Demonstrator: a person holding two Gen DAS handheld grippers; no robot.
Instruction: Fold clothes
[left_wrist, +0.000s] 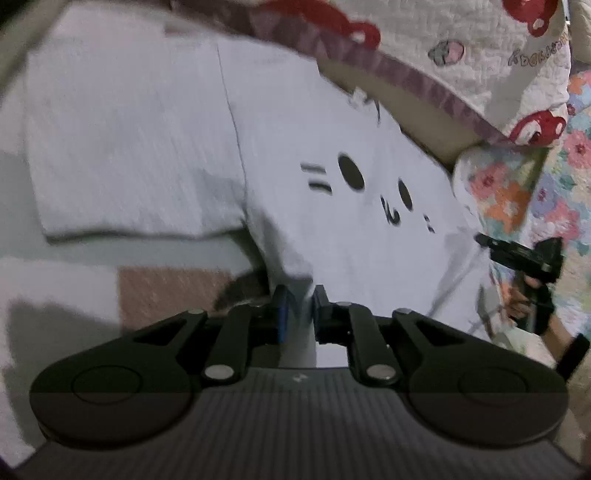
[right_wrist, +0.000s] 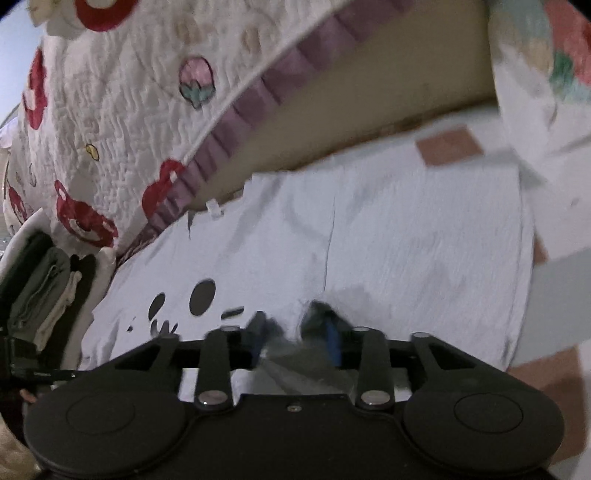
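The left gripper (left_wrist: 300, 295) sits low with its two fingers drawn close together, a narrow fold of the white T-shirt (left_wrist: 332, 229) pinched between the blue pads (left_wrist: 282, 314). The right gripper (right_wrist: 291, 325) is likewise closed in on the shirt's hem, cloth bunched between its fingers (motion blur smears the tips, so the exact contact is hard to read). From the left wrist view, the person's right hand (left_wrist: 521, 302) shows wrapped around the black handle, a dark strap at the wrist.
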